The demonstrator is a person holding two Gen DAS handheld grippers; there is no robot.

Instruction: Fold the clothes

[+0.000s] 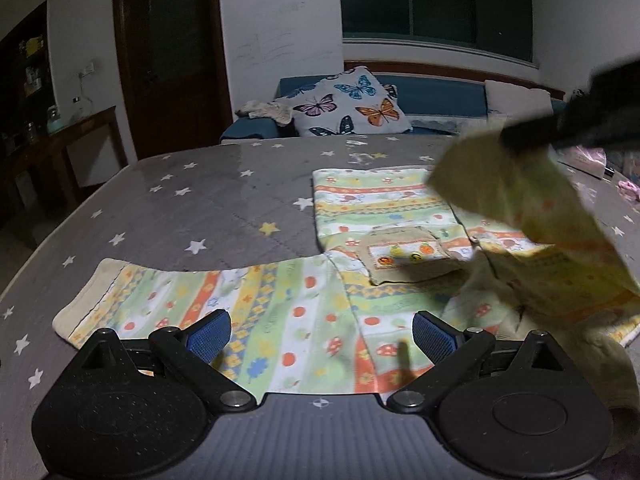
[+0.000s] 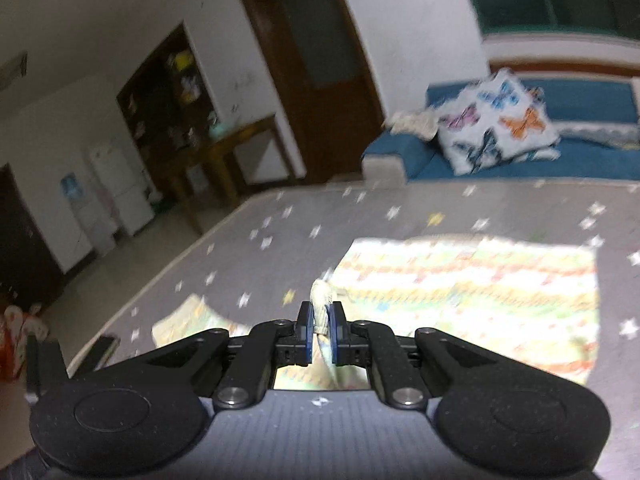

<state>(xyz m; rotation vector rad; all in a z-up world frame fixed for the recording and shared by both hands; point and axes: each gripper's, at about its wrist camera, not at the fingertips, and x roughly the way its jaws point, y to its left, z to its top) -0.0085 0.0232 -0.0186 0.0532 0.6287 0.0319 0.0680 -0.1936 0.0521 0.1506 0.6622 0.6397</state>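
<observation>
A child's striped shirt [image 1: 372,208] with mushroom and flower prints and a small chest pocket [image 1: 404,254] lies on the grey star-patterned mat [image 1: 192,200]. Its left sleeve [image 1: 168,304] is spread out flat toward the left. My left gripper [image 1: 322,334] is open and empty, hovering low over the shirt near the sleeve seam. My right gripper [image 2: 321,322] is shut on the cuff of the right sleeve [image 2: 322,298] and holds it up; in the left wrist view that lifted sleeve [image 1: 520,208] hangs over the shirt's right side. The shirt body [image 2: 472,280] lies below it.
A blue sofa [image 1: 432,96] with a butterfly cushion [image 1: 348,106] stands behind the mat. A wooden side table [image 2: 224,152] and a dark door [image 2: 320,52] are to the left. Small items [image 1: 592,164] lie on the mat's right edge.
</observation>
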